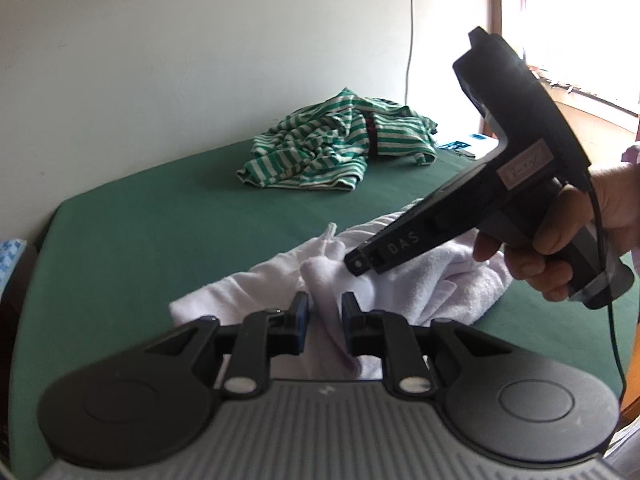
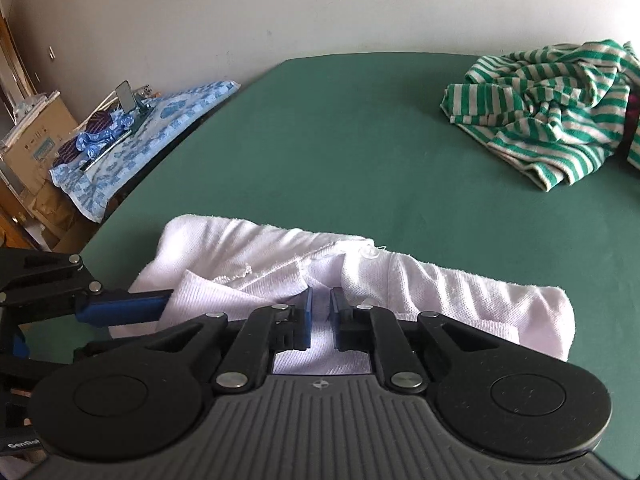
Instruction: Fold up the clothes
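Observation:
A crumpled white polo shirt (image 2: 440,288) lies on the green-covered table (image 2: 360,140), near its front edge. My left gripper (image 1: 325,316) is shut on an upright fold of the shirt (image 1: 452,280); its blue finger (image 2: 132,307) comes in from the left in the right wrist view. My right gripper (image 2: 321,314), held by a hand (image 1: 560,256), points down at the shirt by the collar. Its jaws stand almost together with white fabric in the narrow gap. The right gripper's tip (image 1: 358,266) rests on the cloth just beyond my left fingers.
A green-and-white striped garment (image 1: 320,148) (image 2: 552,112) lies bunched at the table's far side. Left of the table is a blue patterned cloth (image 2: 152,128) with a phone on a stand (image 2: 127,96) and a cardboard box (image 2: 36,148). A window (image 1: 580,20) is on the right.

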